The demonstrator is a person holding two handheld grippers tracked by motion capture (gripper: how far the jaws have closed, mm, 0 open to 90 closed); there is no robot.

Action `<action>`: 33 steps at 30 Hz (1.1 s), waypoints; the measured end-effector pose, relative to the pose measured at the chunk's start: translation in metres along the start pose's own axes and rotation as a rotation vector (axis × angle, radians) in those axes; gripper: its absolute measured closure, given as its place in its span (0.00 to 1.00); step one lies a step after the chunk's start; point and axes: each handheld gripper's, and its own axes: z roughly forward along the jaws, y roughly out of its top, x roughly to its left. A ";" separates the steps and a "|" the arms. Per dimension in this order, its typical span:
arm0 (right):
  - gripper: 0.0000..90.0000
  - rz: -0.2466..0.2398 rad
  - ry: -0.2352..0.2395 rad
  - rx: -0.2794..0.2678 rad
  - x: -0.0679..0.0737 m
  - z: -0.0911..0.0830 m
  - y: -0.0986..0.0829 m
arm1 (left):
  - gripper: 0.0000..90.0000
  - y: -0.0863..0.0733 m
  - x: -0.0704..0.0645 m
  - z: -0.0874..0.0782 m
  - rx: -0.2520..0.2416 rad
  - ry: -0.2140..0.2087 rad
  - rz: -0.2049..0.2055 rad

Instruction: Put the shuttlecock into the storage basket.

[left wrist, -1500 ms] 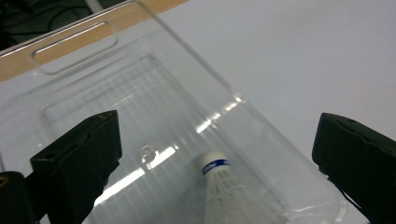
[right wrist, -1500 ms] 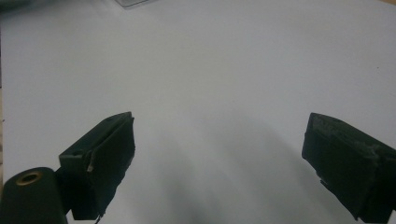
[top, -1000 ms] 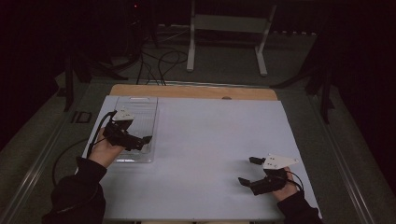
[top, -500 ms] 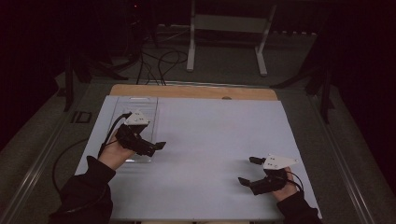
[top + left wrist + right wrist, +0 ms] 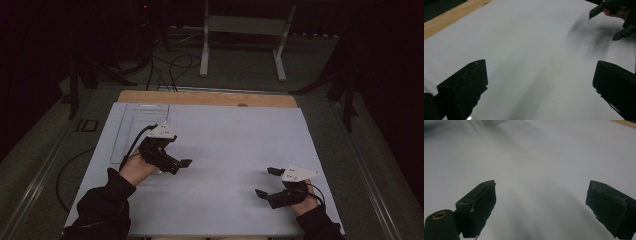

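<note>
**Two open claws over a white counter, clear tray at far left**

Nearest the person, at the counter's (image 5: pixel 225 150) front right, the right claw (image 5: pixel 265 182) is sitting low over the white sheet, its jaws standing wide apart with nothing between them. Its own view is showing the same: two black jaws well apart over bare white surface, with a corner of the clear tray (image 5: pixel 492 122) far off at the top edge.

Farther in, on the left side, the left claw (image 5: pixel 180 165) is hanging above the sheet just beside the tray's (image 5: pixel 127 135) near right corner, pointing toward the counter's middle. Its jaws are gaping too, holding nothing; in the left gripper view they are framing bare white surface, and the right claw (image 5: pixel 614 23) is showing at the top right, held in a hand. A black cable is trailing from the left claw back across the tray.

Beyond the left hand, the tray is lying flat along the left side of the sheet, reaching toward the far edge. Behind the sheet, a strip of wooden edge (image 5: pixel 200 97) is running across the far side.
</note>
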 end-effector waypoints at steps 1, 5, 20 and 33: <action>0.10 0.002 0.003 0.001 0.000 0.000 0.000 | 0.00 0.001 -0.002 0.002 -0.003 -0.010 -0.002; 0.10 0.008 0.011 -0.003 -0.001 0.000 0.000 | 0.00 0.003 -0.008 0.007 -0.004 -0.043 0.023; 0.10 0.005 0.016 -0.003 0.001 -0.001 0.000 | 0.00 -0.001 -0.024 0.022 -0.093 -0.166 0.045; 0.10 0.003 0.014 0.001 0.001 -0.001 0.000 | 0.00 -0.020 -0.038 0.041 -0.033 -0.199 0.059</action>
